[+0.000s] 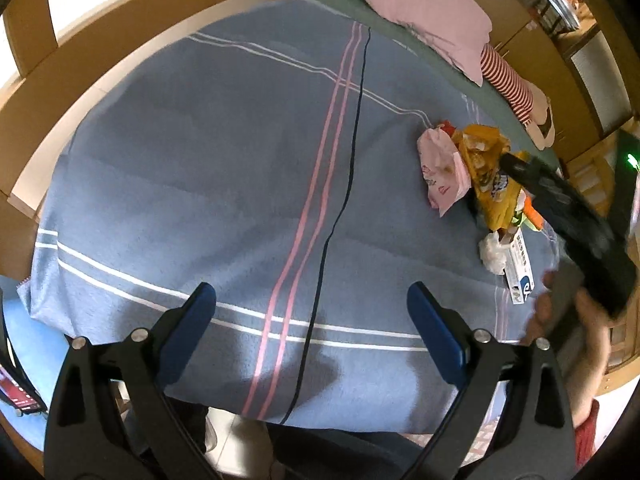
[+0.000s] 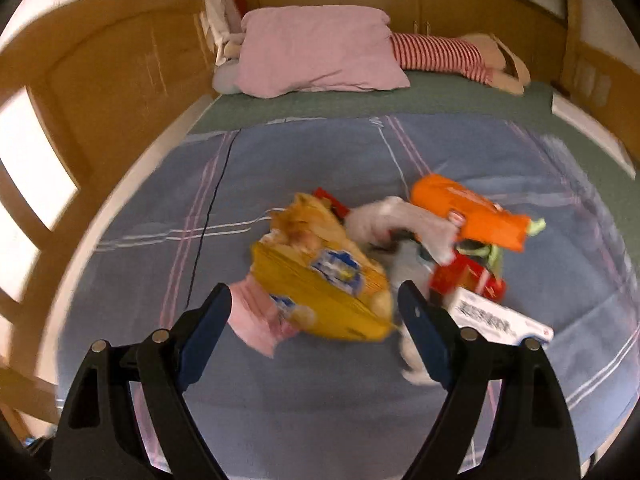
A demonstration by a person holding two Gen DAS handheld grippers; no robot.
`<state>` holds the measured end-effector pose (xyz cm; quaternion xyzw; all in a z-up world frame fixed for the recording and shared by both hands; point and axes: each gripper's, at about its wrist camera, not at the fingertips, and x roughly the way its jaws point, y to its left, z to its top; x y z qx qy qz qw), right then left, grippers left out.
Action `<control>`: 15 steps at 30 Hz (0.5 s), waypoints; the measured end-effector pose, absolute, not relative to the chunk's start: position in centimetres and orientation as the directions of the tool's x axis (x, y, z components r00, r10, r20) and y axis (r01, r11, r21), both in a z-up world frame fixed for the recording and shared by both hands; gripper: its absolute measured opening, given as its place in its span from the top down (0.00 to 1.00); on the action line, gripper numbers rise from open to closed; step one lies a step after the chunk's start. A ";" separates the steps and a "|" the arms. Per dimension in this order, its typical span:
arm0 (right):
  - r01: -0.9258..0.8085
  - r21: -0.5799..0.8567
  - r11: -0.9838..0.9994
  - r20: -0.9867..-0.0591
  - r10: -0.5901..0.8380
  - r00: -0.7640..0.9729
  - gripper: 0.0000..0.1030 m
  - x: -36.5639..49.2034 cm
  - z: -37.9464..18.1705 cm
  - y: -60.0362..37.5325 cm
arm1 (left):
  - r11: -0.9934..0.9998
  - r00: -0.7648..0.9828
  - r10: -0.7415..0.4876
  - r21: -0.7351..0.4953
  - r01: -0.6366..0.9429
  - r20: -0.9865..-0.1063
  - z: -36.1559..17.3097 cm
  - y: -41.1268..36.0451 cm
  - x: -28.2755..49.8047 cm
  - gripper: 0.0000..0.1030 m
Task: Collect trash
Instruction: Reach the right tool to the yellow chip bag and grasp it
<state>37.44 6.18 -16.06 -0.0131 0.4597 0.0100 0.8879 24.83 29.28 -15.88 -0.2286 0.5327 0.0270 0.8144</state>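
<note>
Blue-grey blanket (image 2: 120, 320) covers the bed, and the trash sits on it in one loose heap at centre frame of the right wrist view: yellow snack bag (image 2: 320, 280) foremost, pink wrapper (image 2: 256, 320) tucked against its lower left, orange pack (image 2: 472, 212) upper right, red packet (image 2: 464, 280) and white box (image 2: 500, 320) lower right, crumpled white tissue (image 2: 396, 216) between. Right gripper (image 2: 316, 308) jaws stand wide apart, nothing pinched, the yellow bag lying ahead between them. Left gripper (image 1: 312, 308) jaws likewise apart and empty, over bare blanket, well away from the heap. Judgement: best first grab is the yellow bag, taken across a crumpled ridge so the film bunches and does not slip; keep the pink wrapper out of the bite or take both deliberately. Frame is motion-blurred, so settle before closing. Left wrist view alone shows the heap at far right beside the right gripper's body, the person's hand (image 1: 576, 320), and the blanket's near edge. Right view alone separates the individual items.
</note>
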 end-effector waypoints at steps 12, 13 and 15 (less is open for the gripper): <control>-0.096 -0.091 0.991 -0.866 -0.031 0.499 0.66 38.0 -19.9 8.4 | 0.877 0.445 -0.203 -0.364 -0.314 -0.872 -15.7 29.9 24.7 0.07; -0.100 -0.059 0.993 -0.871 -0.003 0.491 0.66 37.2 -19.7 8.3 | 0.875 0.446 -0.202 -0.365 -0.317 -0.872 -15.8 30.0 24.7 0.07; -0.106 -0.004 0.994 -0.879 0.047 0.475 0.66 35.8 -19.4 8.4 | 0.868 0.452 -0.199 -0.371 -0.331 -0.869 -15.8 30.4 24.6 0.07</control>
